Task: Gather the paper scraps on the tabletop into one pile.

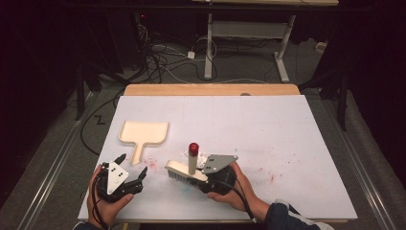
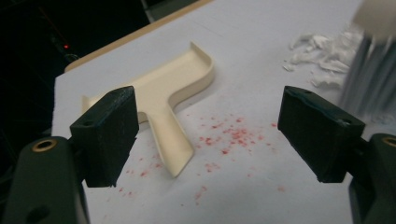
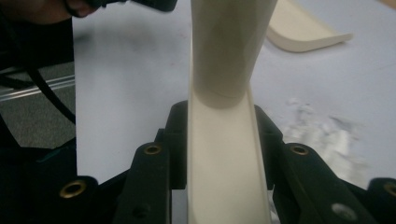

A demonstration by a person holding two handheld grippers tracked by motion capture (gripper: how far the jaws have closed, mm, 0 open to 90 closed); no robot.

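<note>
A cream dustpan (image 1: 143, 133) lies flat at the table's left, its handle pointing toward me. My left gripper (image 1: 133, 164) stands open just short of that handle's end. In the left gripper view the dustpan (image 2: 173, 88) lies ahead between the spread jaws of the left gripper (image 2: 219, 140), with nothing held. My right gripper (image 1: 203, 178) is shut on a cream brush (image 1: 182, 171) with grey bristles (image 2: 369, 84) resting on the table. The brush's handle (image 1: 193, 151) stands up, tipped red. In the right gripper view the brush back (image 3: 224, 163) is clamped between the jaws of the right gripper (image 3: 223, 135).
Red crumbs (image 2: 229, 137) lie scattered beside the dustpan handle, and more red crumbs (image 1: 270, 175) lie to the right. White scraps (image 1: 201, 155) sit just behind the brush. A wooden strip (image 1: 210, 89) borders the white table top (image 1: 268, 124) at the far edge.
</note>
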